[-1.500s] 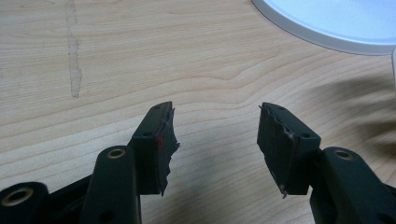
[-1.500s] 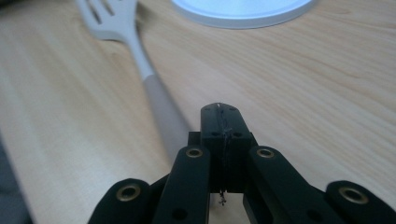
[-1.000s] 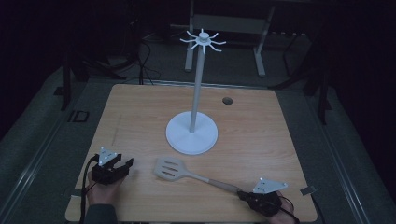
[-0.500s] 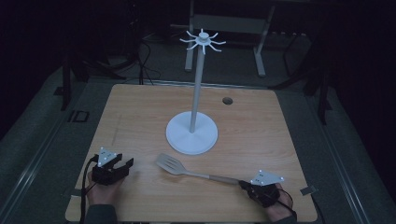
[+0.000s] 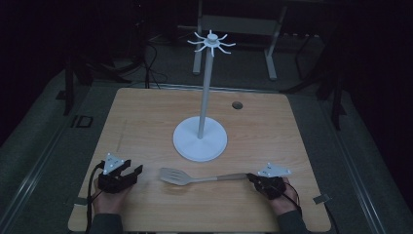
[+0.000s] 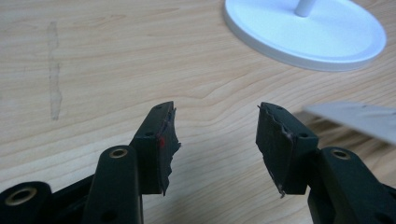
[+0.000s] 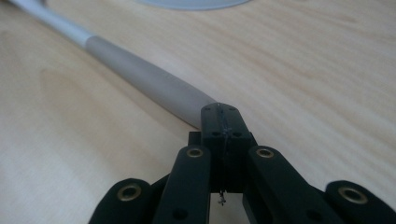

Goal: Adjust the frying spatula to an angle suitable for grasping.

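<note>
Dark room around a pale wood table (image 5: 146,122); floor and frames behind are barely lit. White hook stand (image 5: 200,140) sits at table centre, its round base flat on the wood, pole upright, ring of hooks (image 5: 211,43) at the top all bare.

Spatula (image 5: 195,178) lies near the front edge, blade toward the left hand, handle end toward the right. Right tongs (image 5: 256,178) are closed at the very tip of the handle (image 7: 154,86); the right gripper view shows the jaws pressed together there, so the hold looks thin. Left tongs (image 6: 215,140) stand wide apart with nothing between them, low over the table, the blade (image 6: 359,120) just beside one jaw.

Judgement: pick-up begun only. Lifting the spatula and hanging it on a hook remain.
</note>
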`<state>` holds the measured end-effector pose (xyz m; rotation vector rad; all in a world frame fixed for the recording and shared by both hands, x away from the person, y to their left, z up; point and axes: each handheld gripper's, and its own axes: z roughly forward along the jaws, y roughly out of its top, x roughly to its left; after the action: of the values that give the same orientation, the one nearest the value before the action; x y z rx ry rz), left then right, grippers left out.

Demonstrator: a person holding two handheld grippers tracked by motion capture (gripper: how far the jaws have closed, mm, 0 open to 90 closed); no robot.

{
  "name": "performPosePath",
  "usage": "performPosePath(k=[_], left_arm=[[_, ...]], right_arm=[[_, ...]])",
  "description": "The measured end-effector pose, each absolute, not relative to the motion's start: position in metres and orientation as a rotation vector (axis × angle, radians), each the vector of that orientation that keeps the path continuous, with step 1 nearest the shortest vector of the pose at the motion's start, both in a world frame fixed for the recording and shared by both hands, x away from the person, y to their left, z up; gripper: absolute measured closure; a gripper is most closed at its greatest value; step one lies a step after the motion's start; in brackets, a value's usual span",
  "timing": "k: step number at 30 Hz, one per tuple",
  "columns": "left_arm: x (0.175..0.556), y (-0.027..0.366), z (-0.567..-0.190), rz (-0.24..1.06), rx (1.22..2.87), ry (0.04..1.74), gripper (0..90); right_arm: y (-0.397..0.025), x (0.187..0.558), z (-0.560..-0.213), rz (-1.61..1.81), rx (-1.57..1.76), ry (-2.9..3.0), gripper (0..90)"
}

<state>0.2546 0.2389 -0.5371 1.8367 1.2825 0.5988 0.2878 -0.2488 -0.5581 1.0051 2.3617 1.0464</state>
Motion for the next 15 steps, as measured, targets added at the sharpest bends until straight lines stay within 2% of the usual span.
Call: performPosePath(k=[7, 15], left_arm=[[0.253, 0.227, -0.525, 0.592, 1.848, 1.227, 47.8], [0.254, 0.201, -0.512, 0.584, 1.903, 1.137, 49.4]], right_arm=[[-0.244, 0.309, -0.562, 1.099, 1.059, 2.319, 90.0], [-0.247, 0.316, -0.562, 1.161, 1.108, 2.272, 89.3]])
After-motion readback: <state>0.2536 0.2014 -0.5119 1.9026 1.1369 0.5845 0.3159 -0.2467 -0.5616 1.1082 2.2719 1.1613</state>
